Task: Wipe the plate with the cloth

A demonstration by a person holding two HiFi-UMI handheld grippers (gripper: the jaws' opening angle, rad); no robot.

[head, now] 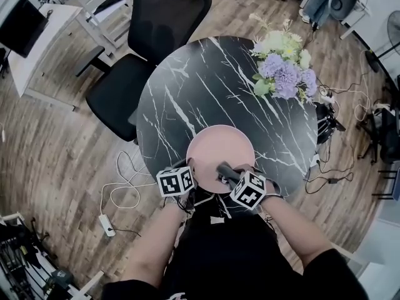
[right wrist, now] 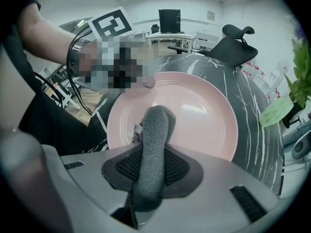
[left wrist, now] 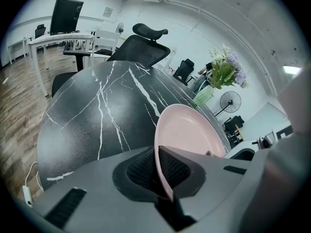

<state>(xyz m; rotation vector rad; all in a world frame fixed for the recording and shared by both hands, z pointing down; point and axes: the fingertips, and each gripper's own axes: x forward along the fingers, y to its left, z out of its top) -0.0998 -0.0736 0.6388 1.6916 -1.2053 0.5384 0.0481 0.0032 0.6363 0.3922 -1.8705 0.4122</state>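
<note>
A pink plate (head: 220,157) lies at the near edge of the round black marble table (head: 206,86). My left gripper (head: 187,179) is shut on the plate's near-left rim; in the left gripper view the rim (left wrist: 160,174) runs between the two dark pads. My right gripper (head: 226,175) is shut on a rolled grey cloth (right wrist: 153,149), whose end sticks out over the plate (right wrist: 199,110). In the head view the cloth (head: 226,172) rests at the plate's near edge.
A bunch of purple and white flowers (head: 284,67) stands at the table's far right. A black office chair (head: 147,49) sits behind the table on the left. Cables and a power strip (head: 106,224) lie on the wooden floor.
</note>
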